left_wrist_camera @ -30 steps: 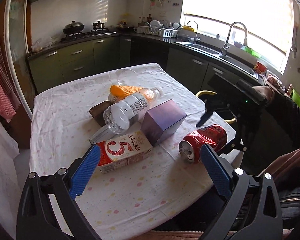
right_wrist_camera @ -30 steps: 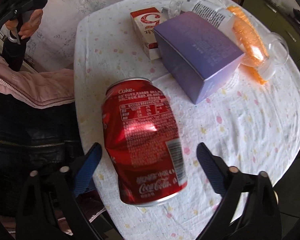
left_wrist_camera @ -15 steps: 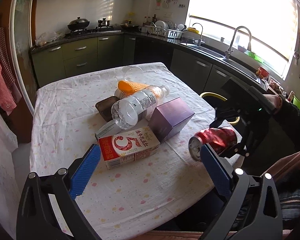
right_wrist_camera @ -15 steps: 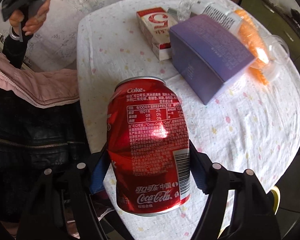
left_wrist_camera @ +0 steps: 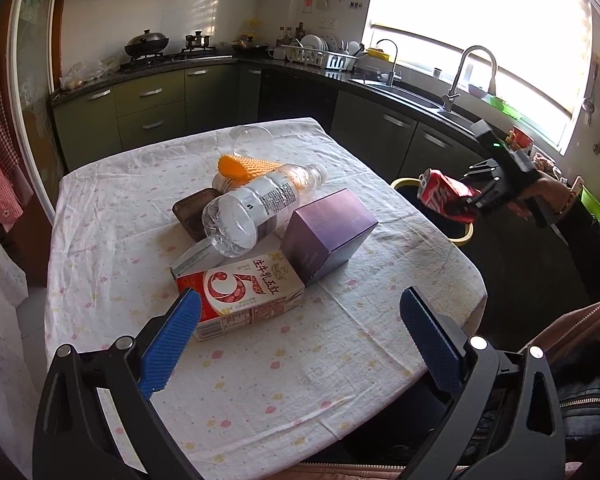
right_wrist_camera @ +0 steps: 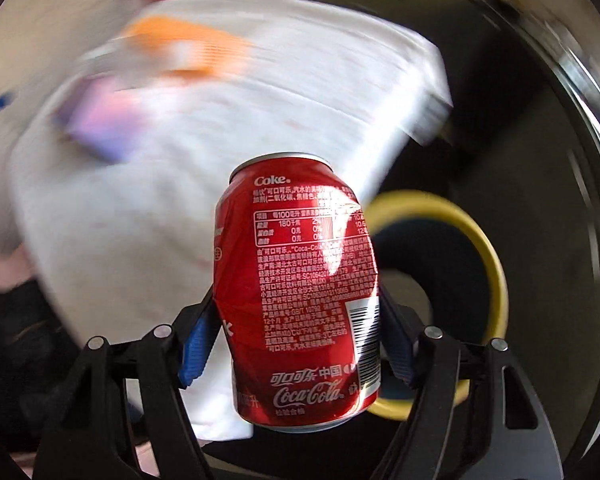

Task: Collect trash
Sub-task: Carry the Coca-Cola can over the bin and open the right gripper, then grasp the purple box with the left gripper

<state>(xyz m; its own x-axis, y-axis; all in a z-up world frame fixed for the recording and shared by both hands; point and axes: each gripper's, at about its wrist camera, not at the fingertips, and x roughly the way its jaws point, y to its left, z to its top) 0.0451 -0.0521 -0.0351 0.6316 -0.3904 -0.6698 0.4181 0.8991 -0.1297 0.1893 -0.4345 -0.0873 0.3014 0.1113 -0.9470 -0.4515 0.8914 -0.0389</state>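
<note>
Red aluminium, dented along one flank: the Coke can [right_wrist_camera: 300, 296] is pinched between the blue pads of the right gripper [right_wrist_camera: 296, 344], clear of the table [left_wrist_camera: 260, 380] and held in the air beside its far right edge. In the left wrist view the same can [left_wrist_camera: 443, 198] hangs over the yellow-rimmed bin [left_wrist_camera: 465, 236] that stands on the floor just past the tablecloth. Its long axis runs along the gripper's fingers, with the drinking end pointing away from the hand and the base nearest the wrist; seen from the left it lies tilted, the top end towards the table and slightly raised. The jaws press on the can's sides near its lower half.

The left gripper [left_wrist_camera: 300, 338] hovers low over the near part of the table, its jaws spread wide and holding nothing.

As for progress, this looks like an early stage: one piece is lifted and nearly at the bin [right_wrist_camera: 495, 280], but it is not yet released. The bin's contents are too dark and blurred to say whether anything lies inside. Still on the cloth, bunched together, are the red-and-white milk carton [left_wrist_camera: 240, 300], the purple box [left_wrist_camera: 327, 236], the clear plastic bottle [left_wrist_camera: 260, 208] lying on its side across the heap, an orange mesh piece [left_wrist_camera: 244, 166], a brown tray [left_wrist_camera: 192, 216] and a clear cup [left_wrist_camera: 250, 138] behind them.
</note>
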